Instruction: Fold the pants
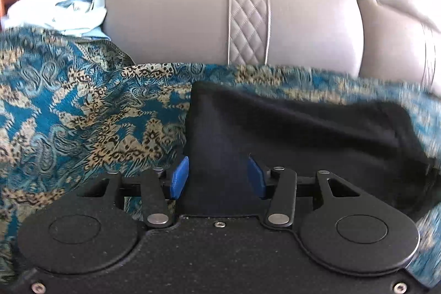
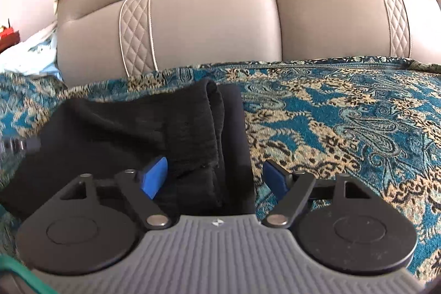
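Note:
The black pants [image 1: 303,128] lie on a blue and gold patterned cover [image 1: 69,106]. In the left wrist view my left gripper [image 1: 219,178] is open, its blue pads [image 1: 179,178] on either side of the pants' left end. In the right wrist view the pants [image 2: 137,128] show a folded thick edge running toward me. My right gripper [image 2: 215,178] is open, with the pants' right end between its blue pads [image 2: 154,178]. Whether either gripper touches the cloth is unclear.
A grey leather sofa back [image 1: 193,18] with quilted strips [image 2: 137,32] rises right behind the cover. A pale blue and white cloth [image 1: 60,10] is heaped at the far left. The patterned cover [image 2: 344,115] stretches out to the right of the pants.

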The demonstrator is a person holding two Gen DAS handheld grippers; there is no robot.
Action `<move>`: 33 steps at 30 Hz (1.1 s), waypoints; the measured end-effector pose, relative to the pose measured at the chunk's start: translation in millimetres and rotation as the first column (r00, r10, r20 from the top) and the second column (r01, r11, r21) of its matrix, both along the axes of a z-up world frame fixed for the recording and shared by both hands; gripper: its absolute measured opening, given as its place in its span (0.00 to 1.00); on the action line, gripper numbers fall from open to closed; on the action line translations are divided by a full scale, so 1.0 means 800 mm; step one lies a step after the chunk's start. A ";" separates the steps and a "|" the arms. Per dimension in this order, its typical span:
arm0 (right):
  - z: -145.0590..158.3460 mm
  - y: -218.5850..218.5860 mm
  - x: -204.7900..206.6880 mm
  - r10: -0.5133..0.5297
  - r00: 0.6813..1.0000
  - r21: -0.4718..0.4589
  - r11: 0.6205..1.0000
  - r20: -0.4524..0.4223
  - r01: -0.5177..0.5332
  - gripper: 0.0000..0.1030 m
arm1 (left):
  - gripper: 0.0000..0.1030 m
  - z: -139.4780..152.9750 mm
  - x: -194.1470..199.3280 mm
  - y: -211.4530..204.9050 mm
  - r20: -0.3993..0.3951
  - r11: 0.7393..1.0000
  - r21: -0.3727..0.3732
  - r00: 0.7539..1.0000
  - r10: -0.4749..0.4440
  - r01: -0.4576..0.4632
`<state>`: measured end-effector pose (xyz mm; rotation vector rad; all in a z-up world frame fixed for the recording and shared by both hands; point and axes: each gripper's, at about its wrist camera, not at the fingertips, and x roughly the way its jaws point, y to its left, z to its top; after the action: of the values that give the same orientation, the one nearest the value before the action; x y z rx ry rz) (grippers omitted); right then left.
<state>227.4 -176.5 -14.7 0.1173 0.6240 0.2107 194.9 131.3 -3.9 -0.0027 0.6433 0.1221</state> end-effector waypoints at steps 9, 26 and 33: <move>0.043 -0.006 -0.029 0.031 0.994 0.067 0.997 0.109 -0.038 0.89 | 0.58 0.001 -0.038 -0.026 -0.018 0.999 0.003 0.999 -0.040 0.040; -0.005 0.052 -0.127 0.102 0.989 -0.162 0.983 0.110 -0.083 0.98 | 0.89 -0.028 -0.111 -0.066 -0.041 0.997 0.061 0.998 -0.052 0.055; -0.030 0.059 -0.127 0.080 0.994 -0.193 0.979 0.080 -0.063 0.99 | 0.90 -0.049 -0.119 -0.063 -0.101 0.999 -0.019 0.994 -0.031 0.029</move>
<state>125.9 -129.3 -38.8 -0.0986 0.5584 0.2234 100.0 81.0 -42.7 -0.0034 0.7458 0.0881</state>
